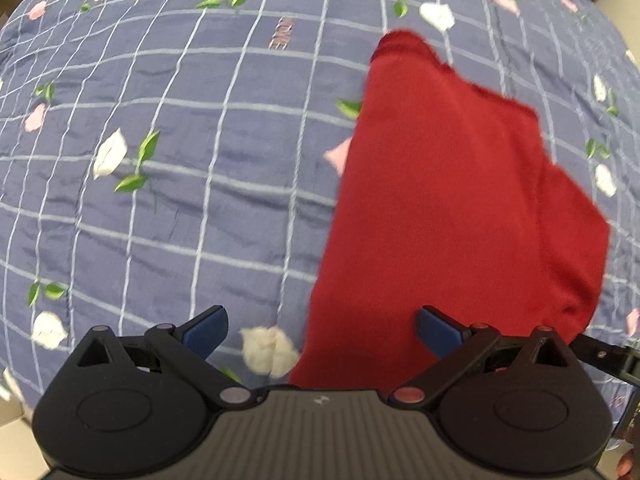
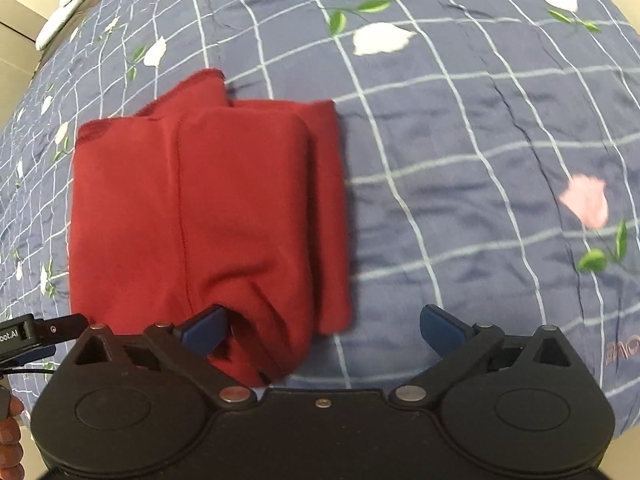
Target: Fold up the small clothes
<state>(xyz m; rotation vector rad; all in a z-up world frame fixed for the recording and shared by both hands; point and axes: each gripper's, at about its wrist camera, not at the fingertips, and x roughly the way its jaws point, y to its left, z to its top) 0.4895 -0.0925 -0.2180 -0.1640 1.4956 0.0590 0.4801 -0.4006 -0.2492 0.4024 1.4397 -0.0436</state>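
1. The fingers [image 1: 204, 330] of the left gripper [image 1: 322, 330] are being held spread wide with nothing between them; the pad on one side is sitting over the near edge of the red garment [image 1: 452, 208], the other over bare bedding, so no cloth is being pinched.
2. The fingers [image 2: 442, 330] of the right gripper [image 2: 322, 330] are likewise being held apart and empty, one pad lying against the near folds of the red garment [image 2: 208, 216], the other over the quilt.
3. The garment is being left flat on the bed in a compact stack, layers overlapped and a raw hem showing at the far corner, which suggests the folding is largely done and the cloth is being allowed to settle under its own weight.
4. The blue checked quilt [image 2: 460, 152], printed with flowers, is being used as the soft working surface; its give is probably helping the folds lie without sliding.
5. A hand [image 2: 10, 440] is being glimpsed at the edge of the right view, gripping the other tool's handle.
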